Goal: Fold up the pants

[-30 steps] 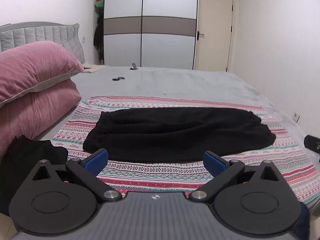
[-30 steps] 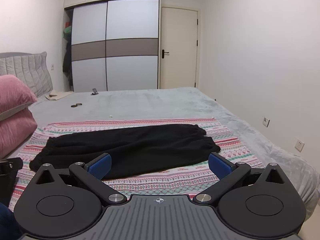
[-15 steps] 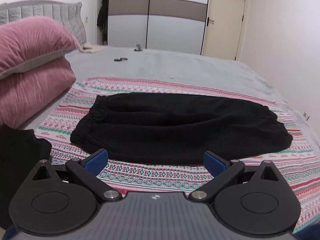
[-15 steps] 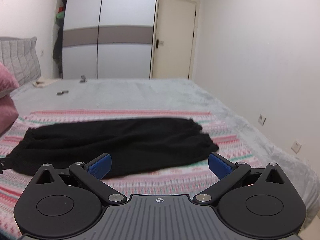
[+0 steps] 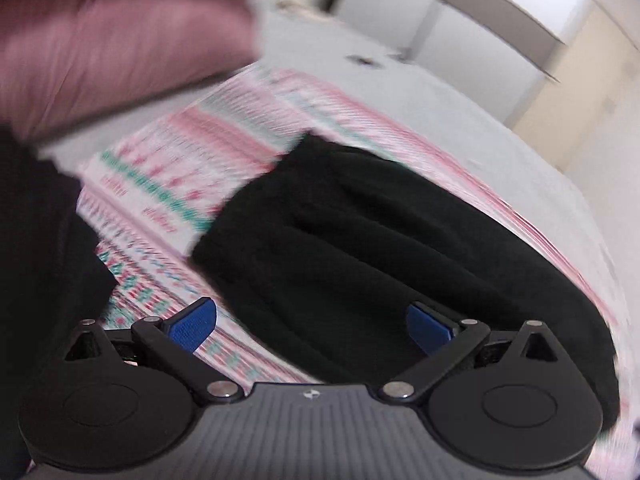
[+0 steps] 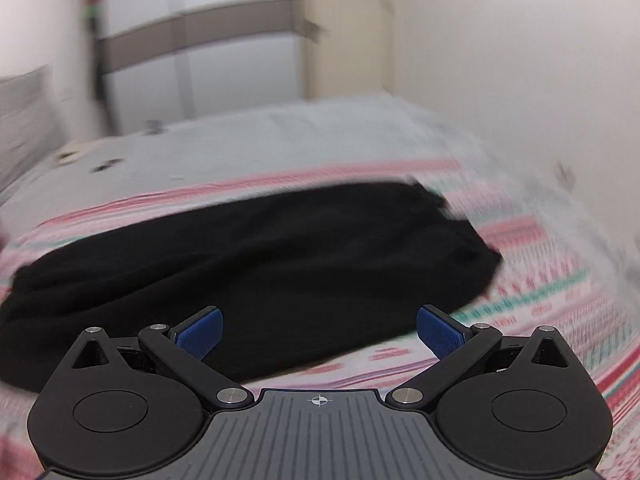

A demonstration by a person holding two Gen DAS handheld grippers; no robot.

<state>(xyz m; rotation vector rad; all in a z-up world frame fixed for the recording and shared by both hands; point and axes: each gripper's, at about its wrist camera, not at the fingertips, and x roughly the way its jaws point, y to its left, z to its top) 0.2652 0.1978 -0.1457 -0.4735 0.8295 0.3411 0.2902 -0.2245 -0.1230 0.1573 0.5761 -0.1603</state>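
Observation:
Black pants (image 5: 360,236) lie flat and lengthwise on a striped patterned blanket (image 5: 160,184) on the bed. In the left wrist view my left gripper (image 5: 312,324) hangs open just above the waistband end, its blue pads wide apart and nothing between them. The same pants (image 6: 248,256) fill the middle of the right wrist view, with the cuffs at the right. My right gripper (image 6: 318,330) is open over the near edge of the leg end, holding nothing. Both views are blurred by motion.
Pink pillows (image 5: 112,40) are stacked at the left, with a dark garment (image 5: 36,240) below them at the bed's near left. Grey bedding (image 6: 240,136) stretches behind the blanket toward a wardrobe (image 6: 192,48) and a door (image 6: 344,28). A white wall (image 6: 520,80) borders the right side.
Both grippers have dropped and moved in toward the pants, which now look much larger. The left view has tilted toward the waistband, the right toward the cuffs. Both stay open.

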